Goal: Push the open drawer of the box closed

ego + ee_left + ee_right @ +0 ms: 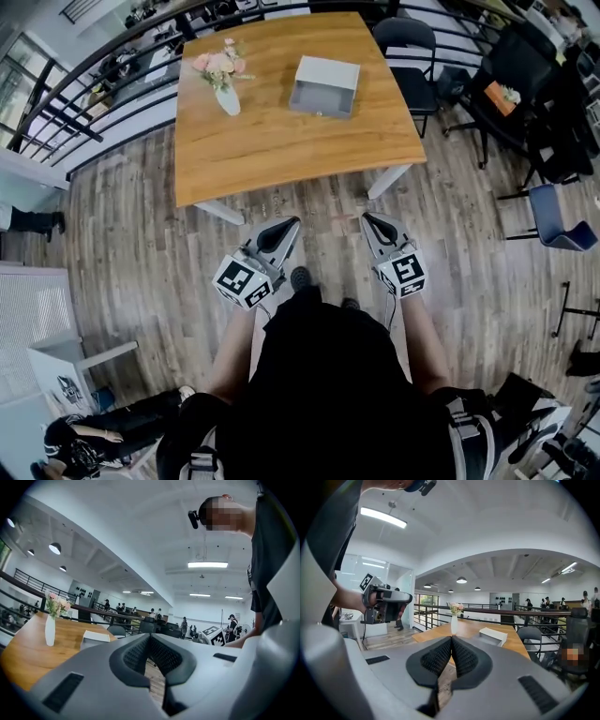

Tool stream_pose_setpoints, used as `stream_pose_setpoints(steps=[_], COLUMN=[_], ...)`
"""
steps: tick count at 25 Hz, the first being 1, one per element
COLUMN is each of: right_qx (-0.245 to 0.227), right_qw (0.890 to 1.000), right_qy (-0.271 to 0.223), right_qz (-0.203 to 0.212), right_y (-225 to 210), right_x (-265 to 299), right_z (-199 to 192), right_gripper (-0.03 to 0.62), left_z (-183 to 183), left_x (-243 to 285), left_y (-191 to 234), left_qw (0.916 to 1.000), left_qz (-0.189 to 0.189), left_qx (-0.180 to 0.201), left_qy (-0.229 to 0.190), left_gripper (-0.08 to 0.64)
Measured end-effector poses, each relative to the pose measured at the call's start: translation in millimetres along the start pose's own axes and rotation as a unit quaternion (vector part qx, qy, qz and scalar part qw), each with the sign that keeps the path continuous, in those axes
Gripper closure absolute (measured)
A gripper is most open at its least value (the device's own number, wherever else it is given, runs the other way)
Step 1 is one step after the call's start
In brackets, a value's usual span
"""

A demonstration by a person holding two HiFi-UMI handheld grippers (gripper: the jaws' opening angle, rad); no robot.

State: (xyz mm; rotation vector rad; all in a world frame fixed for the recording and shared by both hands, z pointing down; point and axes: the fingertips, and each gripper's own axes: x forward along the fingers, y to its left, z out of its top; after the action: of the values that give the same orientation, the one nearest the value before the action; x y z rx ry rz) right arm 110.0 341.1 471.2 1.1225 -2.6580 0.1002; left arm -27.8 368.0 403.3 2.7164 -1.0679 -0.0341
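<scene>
Your left gripper (287, 227), right gripper (371, 221): jaws together, empty, both off the table (281, 150). On the table: box (324, 85), vase (228, 99).

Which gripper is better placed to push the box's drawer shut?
Right, marginally. The left gripper and right gripper are both shut, short of the table; the box sits about midway ahead, but the vase stands on the left's side.

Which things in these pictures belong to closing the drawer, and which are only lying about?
For the job: box, its open drawer, left gripper and right gripper, both shut, holding nothing.
Lying about: vase of flowers on the table, black chair at its far corner.
</scene>
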Motion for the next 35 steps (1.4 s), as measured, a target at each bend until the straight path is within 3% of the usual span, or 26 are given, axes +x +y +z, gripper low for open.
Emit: stream_pose_setpoints(steps=[8,20,30,35], right_qx=[-0.009,-0.009,-0.010,-0.021], right_qw=[0.999,0.999,0.999,0.999], right_qy=[0.026,0.049,0.045,0.034], right_qz=[-0.025,-0.019,0.013,0.032], right_y=[28,44,2,-47], right_x=[54,104,150,182], right_z=[-1,5,0,15], right_gripper=[0.575,0.575,0.575,0.575], left_z=[-4,-11,-11,-3], left_x=[-16,-22,8,49], left_y=[70,114,150,175], left_qw=[0.9994,0.9985,0.9978,0.9968], left_qz=[-0.006,-0.013,0.028,0.052], left_qx=[0.009,-0.004,0.003,0.007], left_qy=[0.033,0.054,0.060,0.061], left_gripper=[0.537,0.537,0.537,0.537])
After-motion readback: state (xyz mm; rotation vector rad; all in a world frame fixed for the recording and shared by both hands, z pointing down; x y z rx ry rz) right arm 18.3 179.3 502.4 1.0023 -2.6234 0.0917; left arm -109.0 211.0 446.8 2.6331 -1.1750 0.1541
